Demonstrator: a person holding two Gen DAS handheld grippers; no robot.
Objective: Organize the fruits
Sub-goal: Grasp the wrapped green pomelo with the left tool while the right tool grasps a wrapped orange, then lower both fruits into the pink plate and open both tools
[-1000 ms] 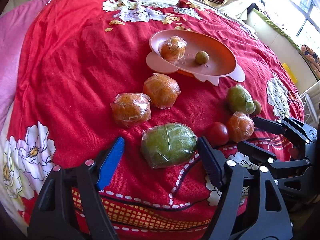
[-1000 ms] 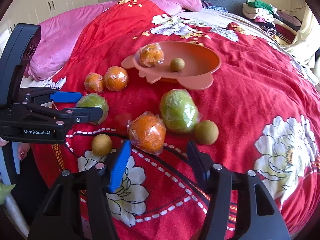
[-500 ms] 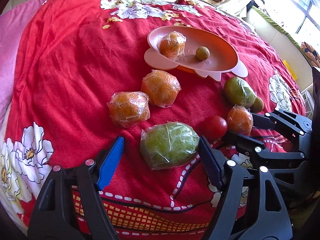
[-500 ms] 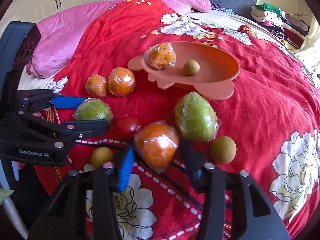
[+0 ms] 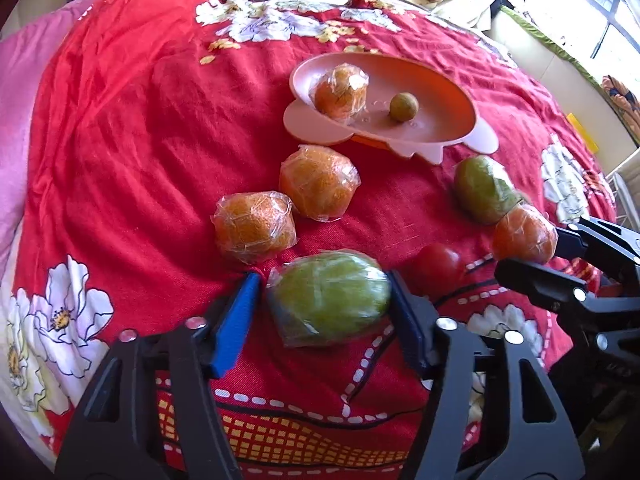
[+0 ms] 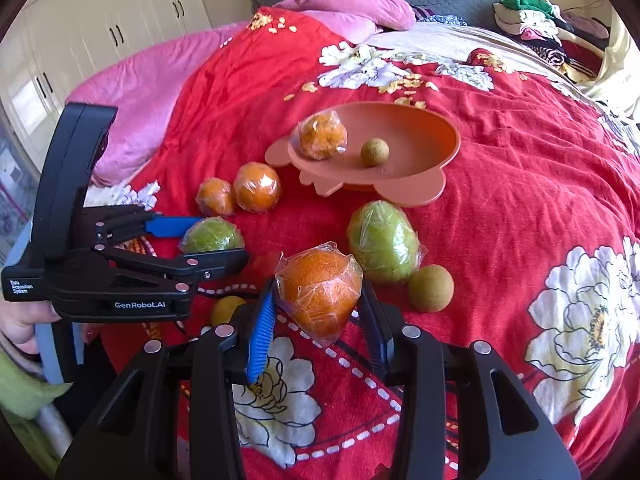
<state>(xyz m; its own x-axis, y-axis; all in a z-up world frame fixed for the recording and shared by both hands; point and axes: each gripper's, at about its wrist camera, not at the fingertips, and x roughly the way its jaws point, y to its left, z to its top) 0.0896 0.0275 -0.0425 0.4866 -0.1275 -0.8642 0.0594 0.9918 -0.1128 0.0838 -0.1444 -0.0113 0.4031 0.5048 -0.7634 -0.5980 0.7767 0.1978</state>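
On the red flowered bedspread, my left gripper [image 5: 323, 276] is closing its jaws. Both pads touch a green plastic-wrapped fruit [image 5: 332, 296] lying between them. My right gripper [image 6: 318, 284] is shut on a wrapped orange [image 6: 320, 296] and holds it just off the cover. The left gripper [image 6: 218, 240] shows at the left of the right wrist view. A pink plate [image 5: 432, 124] farther back holds a wrapped orange [image 5: 340, 94] and a small brown round fruit [image 5: 404, 107].
Two wrapped oranges [image 5: 318, 188] [image 5: 254, 226], a second green fruit [image 6: 382, 242], a red tomato [image 5: 438, 268] and two small round fruits [image 6: 431, 288] [image 6: 228, 308] lie loose. Pink pillows [image 6: 352, 4] and a clothes pile [image 6: 540, 20] are at the bed's head. A hand [image 6: 24, 320] grips the left tool.
The left jaws narrowed onto the green fruit. The right jaws closed on the wrapped orange and raised it a little. The tomato shifted beside it.
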